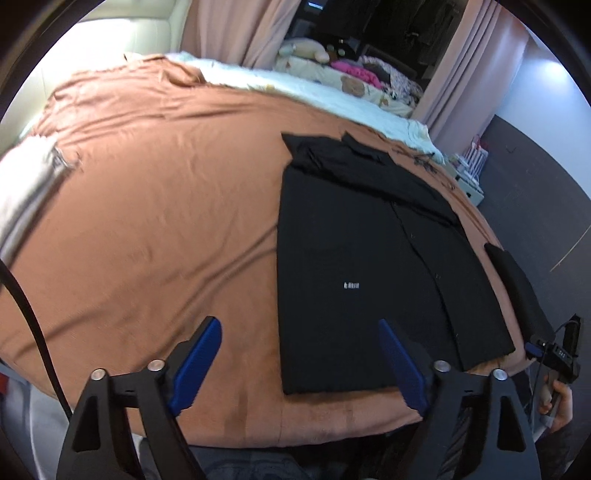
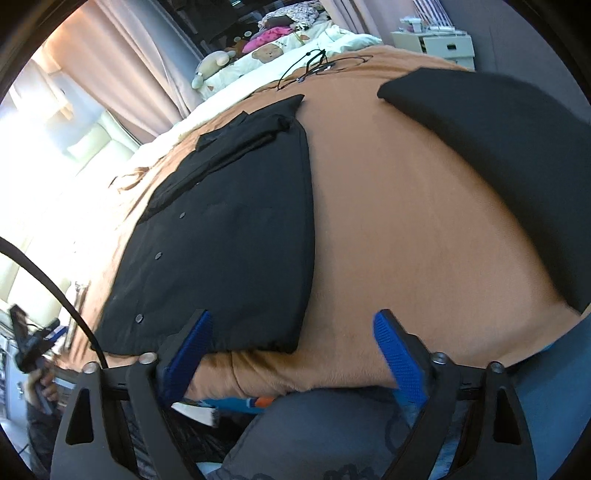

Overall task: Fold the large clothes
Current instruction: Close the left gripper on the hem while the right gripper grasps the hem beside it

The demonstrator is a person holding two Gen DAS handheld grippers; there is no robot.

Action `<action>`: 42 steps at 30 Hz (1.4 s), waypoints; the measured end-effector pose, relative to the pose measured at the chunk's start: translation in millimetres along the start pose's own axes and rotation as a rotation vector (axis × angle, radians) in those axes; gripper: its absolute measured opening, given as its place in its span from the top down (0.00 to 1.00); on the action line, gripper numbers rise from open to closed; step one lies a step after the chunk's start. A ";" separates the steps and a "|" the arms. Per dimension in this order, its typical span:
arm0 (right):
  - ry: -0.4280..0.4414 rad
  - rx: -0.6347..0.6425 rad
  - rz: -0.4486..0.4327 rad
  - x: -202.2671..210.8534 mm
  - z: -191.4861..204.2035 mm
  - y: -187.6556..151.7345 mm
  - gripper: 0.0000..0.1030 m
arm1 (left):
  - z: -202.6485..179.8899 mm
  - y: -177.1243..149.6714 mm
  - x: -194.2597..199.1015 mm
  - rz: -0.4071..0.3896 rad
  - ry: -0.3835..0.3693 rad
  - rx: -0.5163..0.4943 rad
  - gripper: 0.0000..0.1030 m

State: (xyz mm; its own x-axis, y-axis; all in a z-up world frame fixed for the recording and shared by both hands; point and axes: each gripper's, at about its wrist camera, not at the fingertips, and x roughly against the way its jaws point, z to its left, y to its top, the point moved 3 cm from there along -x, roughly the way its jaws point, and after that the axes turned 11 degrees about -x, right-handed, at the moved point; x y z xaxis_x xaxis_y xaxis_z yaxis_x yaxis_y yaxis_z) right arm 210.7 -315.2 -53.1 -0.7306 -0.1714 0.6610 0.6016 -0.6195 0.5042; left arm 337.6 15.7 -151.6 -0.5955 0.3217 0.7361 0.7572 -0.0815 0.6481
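Left gripper (image 1: 299, 363): jaws spread wide, blue pads apart, nothing pinched. Right-hand pad (image 1: 400, 363) over the near-left corner of the black jacket (image 1: 354, 266); contact with the cloth cannot be told. Left-hand pad over bare brown bedspread (image 1: 147, 206). Hovering at the near edge of the bed, pointed downward and across it.

Right gripper (image 2: 291, 354): jaws likewise spread, nothing between the pads. Left-hand pad (image 2: 188, 354) at the near hem of the jacket (image 2: 229, 240), touching or just above, not resolvable. Right-hand pad over bare bedspread (image 2: 388, 221).

Jacket: lying flat on the bedspread, front up, snap buttons in a line along the placket in the right wrist view. Small white label mark (image 1: 351, 285) on one front panel. Long axis running from the near bed edge away toward the far side; hem nearest the grippers, collar end farthest. Sleeves folded in over the upper body, outline roughly rectangular. Hem just at the near edge of the bed.

Second black garment (image 2: 509, 177): already folded into a compact slab, lying on the bedspread to the right of the jacket, apart from it, bare brown cloth between.

Black cord (image 2: 314, 66) loosely looped on the bedspread beyond the jacket's collar end.

Containers: white drawer unit (image 2: 443, 46) on the floor past the far right corner of the bed; small items on top, too small to identify; drawers closed, contents hidden.

Background: pink curtains (image 1: 236, 33), second bed with soft toys and a patterned cover behind.
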 end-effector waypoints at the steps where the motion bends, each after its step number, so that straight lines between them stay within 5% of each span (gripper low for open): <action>1: 0.023 -0.010 0.011 -1.4 -3.3 -1.2 0.28 | -0.7 -3.1 -6.0 0.012 -0.011 -0.001 0.24; 5: 0.074 -0.057 0.050 -9.8 -19.4 -1.9 0.32 | 0.6 -14.3 -27.9 0.066 -0.041 0.020 0.36; 12: 0.161 -0.105 0.107 -30.1 -29.0 6.7 0.43 | 7.8 -27.8 -52.2 0.129 -0.067 0.071 0.38; 17: 0.163 -0.131 0.148 -58.3 -34.2 21.7 0.53 | 13.1 -35.1 -69.6 0.181 -0.103 0.139 0.49; 22: 0.199 -0.163 0.153 -69.5 -36.6 30.8 0.54 | 14.2 -32.5 -78.0 0.185 -0.124 0.170 0.50; 28: 0.229 -0.188 0.165 -80.3 -40.3 31.3 0.60 | 20.7 -25.9 -88.3 0.182 -0.153 0.233 0.62; 35: 0.243 -0.215 0.174 -82.8 -47.4 15.2 0.81 | 15.9 -37.5 -80.3 0.185 -0.155 0.247 0.71; 38: 0.250 -0.222 0.166 -79.7 -42.6 15.5 0.95 | 18.6 -37.2 -77.1 0.178 -0.155 0.261 0.85; 42: 0.266 -0.187 0.112 -61.5 -25.1 19.6 0.98 | 17.1 -29.5 -63.6 0.139 -0.136 0.240 0.89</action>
State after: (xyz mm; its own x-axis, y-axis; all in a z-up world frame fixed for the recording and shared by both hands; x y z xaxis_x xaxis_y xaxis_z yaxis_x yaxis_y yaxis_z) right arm 259.4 -336.1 -97.8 -0.7368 -0.4251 0.5257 0.6312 -0.7111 0.3096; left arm 357.7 13.8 -220.9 -0.4526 0.4474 0.7714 0.8803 0.0865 0.4664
